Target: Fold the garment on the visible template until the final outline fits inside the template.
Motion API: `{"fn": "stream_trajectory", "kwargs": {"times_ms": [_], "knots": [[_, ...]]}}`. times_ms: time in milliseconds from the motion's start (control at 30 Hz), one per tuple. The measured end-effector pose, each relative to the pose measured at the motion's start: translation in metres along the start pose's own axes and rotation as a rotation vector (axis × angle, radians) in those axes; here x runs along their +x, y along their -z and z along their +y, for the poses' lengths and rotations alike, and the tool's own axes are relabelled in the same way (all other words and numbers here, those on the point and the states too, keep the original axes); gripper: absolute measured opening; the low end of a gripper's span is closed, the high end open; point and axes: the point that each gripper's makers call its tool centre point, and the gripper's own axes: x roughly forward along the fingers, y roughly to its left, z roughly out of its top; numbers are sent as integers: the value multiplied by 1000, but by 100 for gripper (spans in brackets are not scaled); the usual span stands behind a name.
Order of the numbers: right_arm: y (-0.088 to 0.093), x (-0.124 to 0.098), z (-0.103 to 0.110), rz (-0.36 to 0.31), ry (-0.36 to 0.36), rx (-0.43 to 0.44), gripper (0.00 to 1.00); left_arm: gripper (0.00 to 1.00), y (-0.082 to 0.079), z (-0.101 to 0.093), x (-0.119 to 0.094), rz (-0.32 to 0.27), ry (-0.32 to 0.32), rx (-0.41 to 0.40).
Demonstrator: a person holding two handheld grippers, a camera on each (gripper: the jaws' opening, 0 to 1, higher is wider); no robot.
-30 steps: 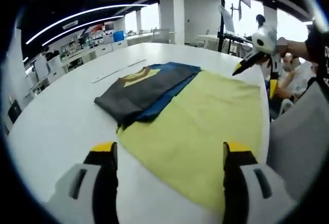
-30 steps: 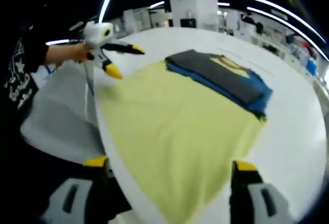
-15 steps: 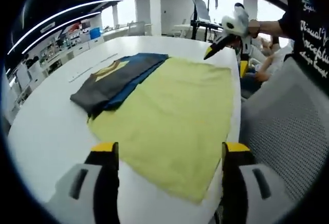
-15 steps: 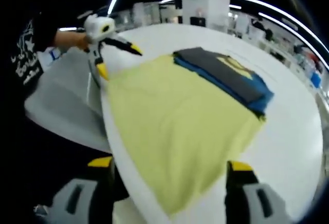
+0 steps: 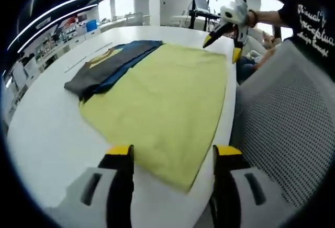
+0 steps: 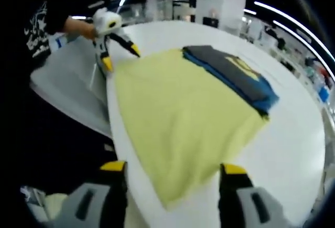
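Both tools hang released, jaws spread: the left tool (image 5: pixel 170 157) just above one near corner of the yellow garment (image 5: pixel 157 94), the right tool (image 6: pixel 170 173) above the other. The garment lies flat on the white surface (image 5: pixel 47 128), along its near edge, a dark folded stack (image 5: pixel 107 68) overlapping its far side. To fold cleanly, I'd pinch each corner fully and lift both evenly.

both grippers have drawn nearer the near edge of the yellow garment (image 5: pixel 162 102). the left gripper (image 5: pixel 172 157) now has the garment's corner between its open jaws, which stand a little closer together. the right gripper (image 6: pixel 172 173) likewise frames the opposite corner, jaws slightly narrower.
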Motion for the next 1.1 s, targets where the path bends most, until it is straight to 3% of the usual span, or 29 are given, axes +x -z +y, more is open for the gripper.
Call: {"fn": "stream_trajectory", "kwargs": {"times_ms": [100,200,300,400,600,900,1000,1100], "knots": [[5,-1,2,15,-18,-8,61,53,9,1,1,17,7,2],[8,-1,-2,21,0,-29,55,52,5,3,2,3,13,4],[8,-2,-4,21,2,-49,52,52,7,2,3,29,17,54],[17,-1,-3,84,-13,-105,52,51,7,3,3,30,19,49],[16,1,-5,85,-17,-116,49,48,9,7,0,33,25,57],[12,5,-2,75,-63,-104,20,38,9,6,3,50,37,82],[11,5,-10,74,-35,-91,13,34,8,9,4,37,16,57],[11,6,-20,75,1,-65,1,21,7,13,2,39,4,56]]}}
